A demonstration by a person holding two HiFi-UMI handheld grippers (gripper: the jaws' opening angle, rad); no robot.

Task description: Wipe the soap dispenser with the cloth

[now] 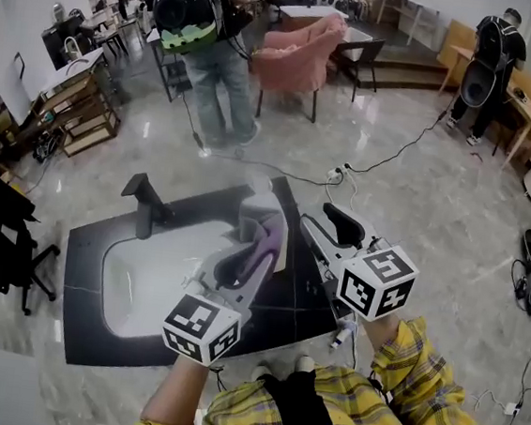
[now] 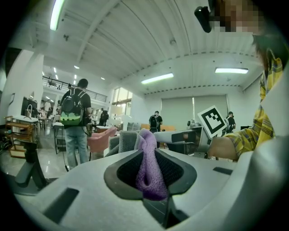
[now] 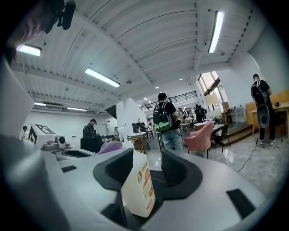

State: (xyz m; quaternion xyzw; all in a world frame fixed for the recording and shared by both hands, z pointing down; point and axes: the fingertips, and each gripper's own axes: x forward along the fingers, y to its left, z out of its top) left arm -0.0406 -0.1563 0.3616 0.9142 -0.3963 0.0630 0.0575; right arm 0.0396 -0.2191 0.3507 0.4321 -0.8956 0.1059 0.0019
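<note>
Yellow plaid sleeve (image 1: 422, 384) fills bottom right. Left hand-held gripper (image 2: 151, 165) pinches purple-grey fleecy cloth (image 2: 146, 149); right hand-held gripper (image 3: 145, 169) clamps cream plastic soap dispenser (image 3: 137, 189), base hidden. Black bench (image 1: 83, 329) and white sink (image 1: 135, 287) lie centre-left on glossy grey floor (image 1: 418, 195).

One jaw of my right tool (image 3: 146, 166) covers the top of the soap bottle (image 3: 139, 189); its label is too small to read. My left tool (image 2: 151, 166) hides the lower end of the cloth (image 2: 147, 180).

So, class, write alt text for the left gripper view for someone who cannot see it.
A purple cloth is pinched between the dark jaws of the left gripper. Behind it, in a bright hall, a person with a green backpack stands at left.
</note>
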